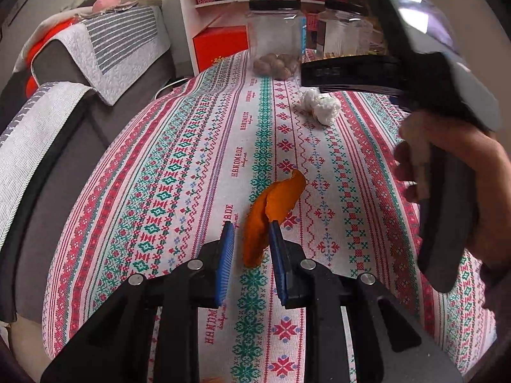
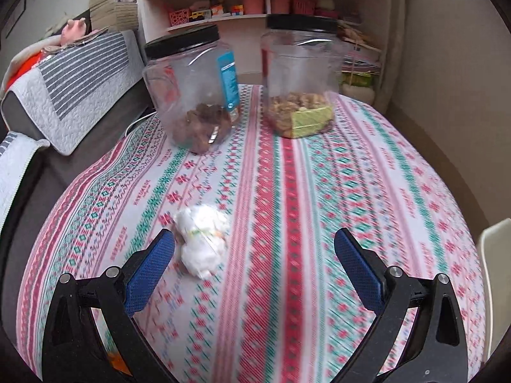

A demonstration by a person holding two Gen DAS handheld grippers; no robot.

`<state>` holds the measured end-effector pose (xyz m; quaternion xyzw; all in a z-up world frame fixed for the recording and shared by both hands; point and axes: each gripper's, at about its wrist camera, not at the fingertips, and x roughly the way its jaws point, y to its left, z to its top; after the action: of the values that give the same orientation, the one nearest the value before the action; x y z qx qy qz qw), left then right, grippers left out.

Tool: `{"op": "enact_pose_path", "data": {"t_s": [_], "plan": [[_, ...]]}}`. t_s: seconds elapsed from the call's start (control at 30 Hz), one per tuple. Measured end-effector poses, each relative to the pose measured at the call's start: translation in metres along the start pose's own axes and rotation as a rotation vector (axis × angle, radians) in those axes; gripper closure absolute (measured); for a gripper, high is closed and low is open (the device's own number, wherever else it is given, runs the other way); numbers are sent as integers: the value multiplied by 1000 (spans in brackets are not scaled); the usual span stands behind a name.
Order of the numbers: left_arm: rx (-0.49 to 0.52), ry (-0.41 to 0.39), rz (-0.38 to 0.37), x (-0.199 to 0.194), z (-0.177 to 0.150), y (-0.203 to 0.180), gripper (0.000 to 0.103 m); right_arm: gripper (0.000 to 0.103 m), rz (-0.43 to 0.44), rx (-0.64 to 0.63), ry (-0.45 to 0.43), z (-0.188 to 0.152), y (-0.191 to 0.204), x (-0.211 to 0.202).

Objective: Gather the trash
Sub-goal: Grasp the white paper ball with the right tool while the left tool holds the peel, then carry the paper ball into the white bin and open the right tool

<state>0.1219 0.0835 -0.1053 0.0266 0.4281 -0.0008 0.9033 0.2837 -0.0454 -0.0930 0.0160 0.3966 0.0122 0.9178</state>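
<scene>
A curled orange peel (image 1: 268, 217) lies between the blue pads of my left gripper (image 1: 250, 226), which is shut on it just above the patterned tablecloth (image 1: 179, 172). A crumpled white tissue wad (image 1: 321, 105) rests farther up the table. In the right wrist view the same tissue wad (image 2: 201, 242) sits just inside the left fingertip (image 2: 159, 249) of my right gripper (image 2: 255, 236), whose jaws stand wide open with nothing gripped. A hand (image 1: 463, 172) holds the right gripper's body at the right of the left wrist view, above the tissue.
Two clear jars with black lids, one (image 2: 191, 86) holding brown nuts and one (image 2: 300, 73) holding snacks, stand at the table's far end. A sofa with grey covers (image 1: 64, 95) runs along the left edge. A shelf (image 2: 223, 6) stands behind, a white chair (image 2: 495, 255) at right.
</scene>
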Motion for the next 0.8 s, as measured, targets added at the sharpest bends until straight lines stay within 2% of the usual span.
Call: {"op": "enact_pose_path", "data": {"t_s": [0.1,0.2,0.27,0.3,0.33,0.37,0.5,0.6,0.7,0.73,0.77,0.8], "plan": [[-18,3,-6,0,0,5,80,11,0,-28,37,7,14,18],[-36,8,-6,1,-2,9,80,25,15,-38,101,8,21,35],[-45,10,-2,2,-3,12,80,46,26,-39,149,7,21,44],[-51,8,0,2,-4,13,80,50,15,-47,144,5,20,43],[-61,6,3,1,-4,15,80,65,21,-52,134,2,18,40],[-69,5,6,2,-3,17,80,71,47,-49,134,0,16,35],[-105,8,-3,1,-5,25,80,73,73,-45,104,-20,7,10],[-126,12,-44,-1,-8,31,81,73,93,-54,63,-43,-1,-19],[-73,11,-76,-4,-6,26,80,73,111,-29,39,-62,-13,-44],[-52,7,-75,-6,-5,23,74,73,116,-11,30,-69,-19,-53],[-18,9,-79,-7,-4,19,58,73,118,8,24,-73,-25,-59],[10,11,-84,-6,-2,15,51,73,117,29,23,-78,-32,-65]]}}
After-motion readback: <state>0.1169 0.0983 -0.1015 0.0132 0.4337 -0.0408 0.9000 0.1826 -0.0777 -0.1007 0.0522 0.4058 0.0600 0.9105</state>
